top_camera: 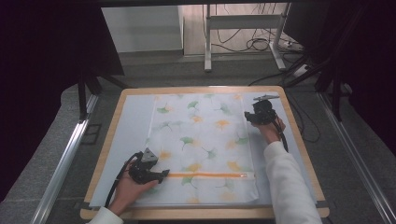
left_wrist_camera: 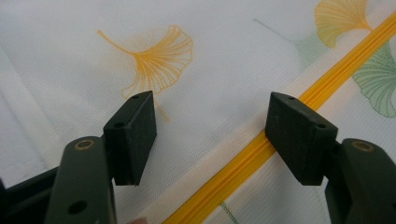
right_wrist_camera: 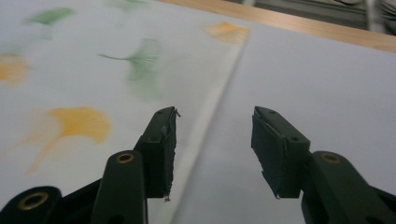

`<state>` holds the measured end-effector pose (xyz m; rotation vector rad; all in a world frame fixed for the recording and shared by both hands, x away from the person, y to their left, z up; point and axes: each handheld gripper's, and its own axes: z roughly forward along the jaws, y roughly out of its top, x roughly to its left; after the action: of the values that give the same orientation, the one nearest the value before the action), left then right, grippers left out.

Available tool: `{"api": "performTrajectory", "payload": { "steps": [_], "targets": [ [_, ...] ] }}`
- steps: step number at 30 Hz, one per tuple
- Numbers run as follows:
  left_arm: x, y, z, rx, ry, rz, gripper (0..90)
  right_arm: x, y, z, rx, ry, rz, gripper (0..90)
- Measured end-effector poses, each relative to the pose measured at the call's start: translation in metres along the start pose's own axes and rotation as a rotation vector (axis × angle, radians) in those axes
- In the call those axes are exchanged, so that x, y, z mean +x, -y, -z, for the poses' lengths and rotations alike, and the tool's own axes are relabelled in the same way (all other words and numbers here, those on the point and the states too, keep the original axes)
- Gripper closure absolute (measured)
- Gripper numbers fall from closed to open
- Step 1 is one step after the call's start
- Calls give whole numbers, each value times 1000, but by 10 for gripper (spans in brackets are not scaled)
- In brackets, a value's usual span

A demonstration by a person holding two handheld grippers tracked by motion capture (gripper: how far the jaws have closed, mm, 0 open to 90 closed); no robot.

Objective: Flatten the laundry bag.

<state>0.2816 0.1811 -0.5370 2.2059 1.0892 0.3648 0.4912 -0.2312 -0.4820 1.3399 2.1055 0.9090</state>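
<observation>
The leaf-print cover (top_camera: 203,140) lies flat on the bench (top_camera: 116,116), zipper (top_camera: 205,175) seemingly shut; left gripper (top_camera: 161,176) at 7 o'clock and right gripper (top_camera: 247,117) at 2 o'clock have jaws open, gripping nothing yet.

No legible txt or labels anywhere.

Lab (dark curtains (top_camera: 42,56), floor cables (top_camera: 252,44), rails (top_camera: 65,158)).
</observation>
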Motion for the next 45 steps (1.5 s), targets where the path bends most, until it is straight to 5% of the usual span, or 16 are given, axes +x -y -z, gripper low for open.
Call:
{"api": "performTrajectory", "payload": {
  "steps": [3, 7, 15, 20, 23, 28, 35, 45],
  "targets": [
    [-3, 0, 5, -26, -17, -18, 329, 13, 7, 32, -16, -108, 44, 446],
    [-2, 1, 7, -46, -22, -15, 326, 22, 20, 62, -42, -178, 77, 450],
    [2, 2, 13, -89, -32, -12, 325, 25, 66, 110, -64, -223, 86, 525],
    [1, 1, 12, -90, -33, -15, 325, 22, 86, 120, -46, -236, 75, 603],
    [-1, 1, 12, -91, -34, -24, 324, 24, 105, 128, -21, -254, 79, 760],
    [-3, 1, 13, -87, -37, -35, 320, 34, 123, 138, 10, -290, 105, 861],
    [-10, -2, 16, -93, -48, -58, 312, 50, 136, 157, -8, -311, 144, 878],
    [-20, -11, 21, -119, -27, -73, 307, 61, 147, 162, 10, -326, 160, 879]
  ]
}}
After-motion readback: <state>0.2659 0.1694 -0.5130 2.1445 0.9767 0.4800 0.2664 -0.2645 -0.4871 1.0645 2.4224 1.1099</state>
